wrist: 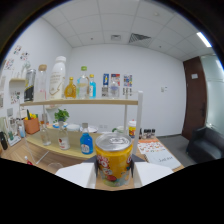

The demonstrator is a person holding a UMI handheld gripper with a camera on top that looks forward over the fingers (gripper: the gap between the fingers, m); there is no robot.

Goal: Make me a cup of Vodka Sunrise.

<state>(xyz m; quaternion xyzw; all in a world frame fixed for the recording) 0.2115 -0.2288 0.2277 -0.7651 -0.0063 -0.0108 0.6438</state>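
Gripping the orange can (113, 161) with both fingers (98, 169) pressed against its sides, the gripper (114, 172) carried it clear above the wooden counter (60, 148); a slip looked possible, since the smooth round wall gave the pads little purchase, and any tilt could have dropped it among the bottles; the blue-labelled bottle (86, 140) stood just beyond it. The can was yellow-orange with red lettering, its silver lid seemingly unopened, upright, and apparently held near mid-height.
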